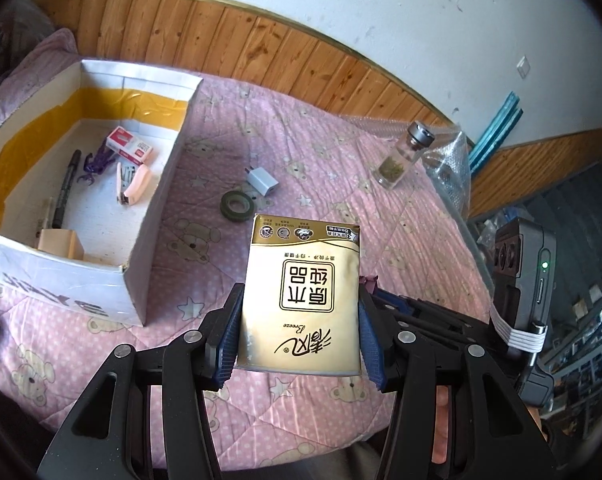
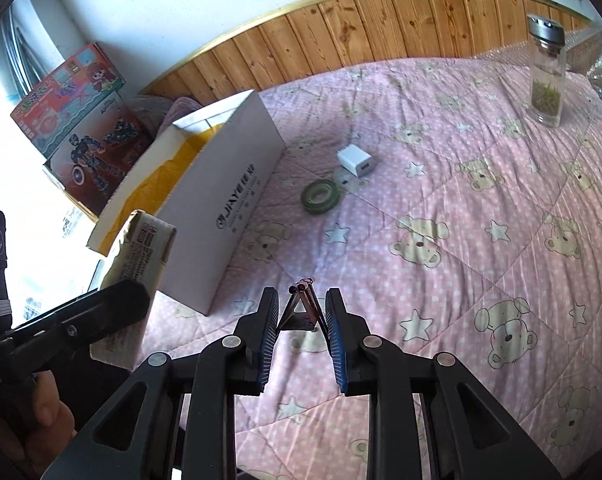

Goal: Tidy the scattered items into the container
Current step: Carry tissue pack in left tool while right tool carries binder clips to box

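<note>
My left gripper is shut on a gold tissue pack and holds it above the pink quilt, to the right of the white cardboard box. The pack also shows in the right wrist view, beside the box. My right gripper is shut on a small dark binder clip with its wire handles pointing forward. A white charger plug, a green tape roll and a glass jar rest on the quilt.
The box holds a stapler, a staple box, a black pen, a purple clip and a wooden block. A toy carton stands behind the box. Bubble wrap lies by the jar.
</note>
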{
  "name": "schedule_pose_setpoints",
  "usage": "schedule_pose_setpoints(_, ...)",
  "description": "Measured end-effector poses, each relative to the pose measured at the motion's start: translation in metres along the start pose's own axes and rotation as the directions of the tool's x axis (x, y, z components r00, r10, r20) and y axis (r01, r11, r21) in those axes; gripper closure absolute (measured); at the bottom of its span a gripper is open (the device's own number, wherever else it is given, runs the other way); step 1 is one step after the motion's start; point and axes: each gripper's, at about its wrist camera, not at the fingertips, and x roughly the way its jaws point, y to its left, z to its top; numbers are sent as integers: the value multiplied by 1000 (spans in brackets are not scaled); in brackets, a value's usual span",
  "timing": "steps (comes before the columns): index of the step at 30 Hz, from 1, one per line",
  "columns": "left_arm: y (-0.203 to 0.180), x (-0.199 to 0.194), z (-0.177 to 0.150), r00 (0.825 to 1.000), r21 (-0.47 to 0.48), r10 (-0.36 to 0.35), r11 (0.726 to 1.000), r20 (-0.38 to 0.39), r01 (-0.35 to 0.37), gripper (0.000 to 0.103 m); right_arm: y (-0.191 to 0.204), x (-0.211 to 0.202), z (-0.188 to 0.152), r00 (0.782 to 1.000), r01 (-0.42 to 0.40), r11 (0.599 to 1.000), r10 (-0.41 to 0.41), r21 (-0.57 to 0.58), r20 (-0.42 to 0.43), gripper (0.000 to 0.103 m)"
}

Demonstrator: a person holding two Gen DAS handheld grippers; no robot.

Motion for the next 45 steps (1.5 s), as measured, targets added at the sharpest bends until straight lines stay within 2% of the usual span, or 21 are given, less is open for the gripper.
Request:
schedule_pose_setpoints(24,24,-46,19,995,-62,2,998,101,4,50,68,-24,26,994,-87,989,94,-122,50,77)
schedule_pose_setpoints(45,68,-59,39,990,-143,25,990,137,-6,50,112,-11,52,988,-139,972,148,-190,33,77)
